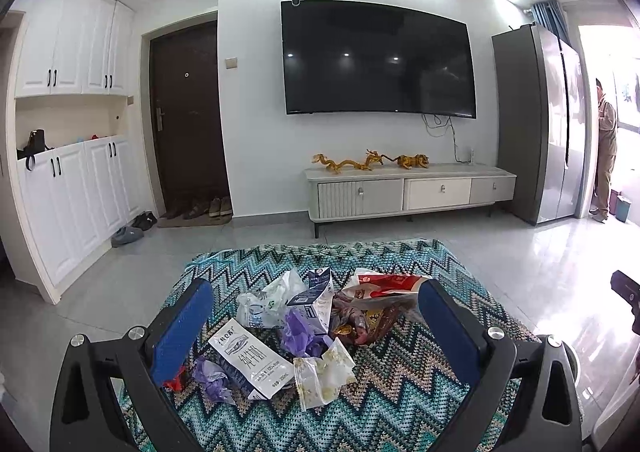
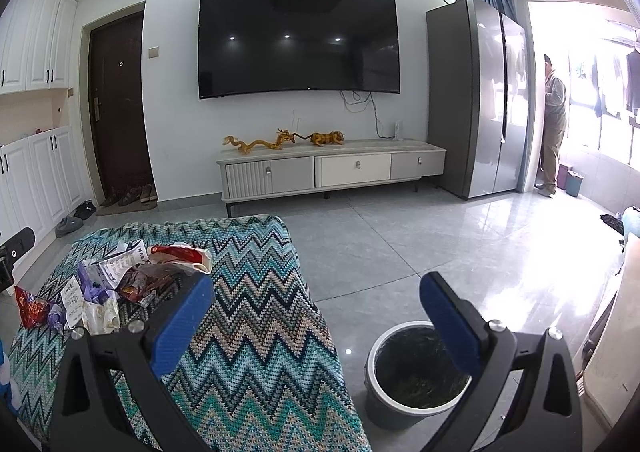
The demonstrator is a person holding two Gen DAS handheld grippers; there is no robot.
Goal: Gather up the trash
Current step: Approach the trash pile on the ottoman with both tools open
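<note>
Both grippers gape wide, holding nothing — left gripper [image 1: 316, 326] over the trash pile [image 1: 304, 316], right gripper [image 2: 316, 326] near the bin [image 2: 416, 372].

The knitted zigzag-patterned teal cloth [image 1: 400, 392] looked rough and woolly. On it, the white printed paper carton [image 1: 252, 360] was matt, the crinkled clear plastic wrapper [image 1: 324, 376] shiny, and the purple crumpled plastic film [image 1: 300, 332] soft-looking. The pale grey floor tiles [image 2: 400, 252] were glossy and mirrored the window light. The grey round plastic bin [image 2: 380, 404] looked smooth, its black liner [image 2: 416, 376] crinkly. The blue gripper pads [image 1: 180, 332] were matt and speckled.
</note>
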